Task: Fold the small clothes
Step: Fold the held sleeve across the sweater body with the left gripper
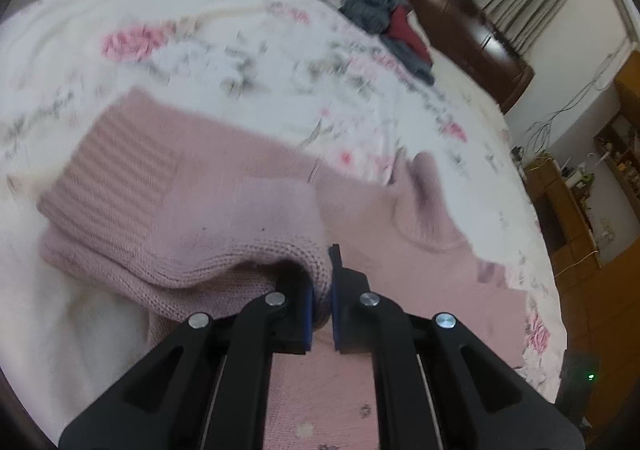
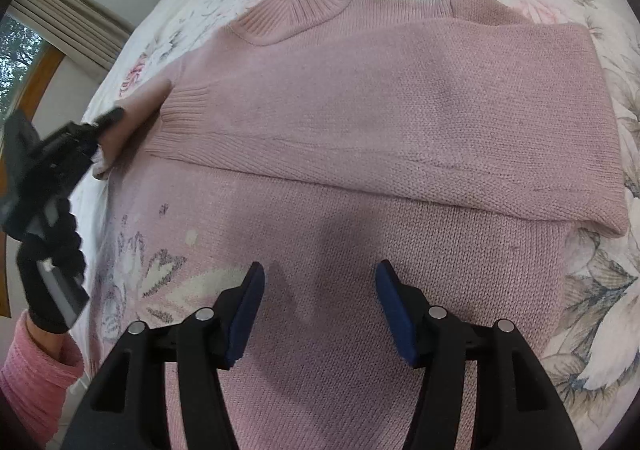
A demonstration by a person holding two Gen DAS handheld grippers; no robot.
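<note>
My left claw pinches the pink knitted sweater at its sleeve side; my right claw hangs spread wide, empty. One sleeve lies folded across the chest; I judge the second sleeve and body folds remain.

Left hand-held gripper clamped on pink sweater fold; floral bedspread beneath.

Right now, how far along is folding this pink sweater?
Done: one sleeve already lies folded across the pink sweater on the bed. In hand: the left gripper pinches a knit fold at the sweater's edge; the right gripper hovers open. Left: the remaining folds, plus the dark clothes pile.
</note>
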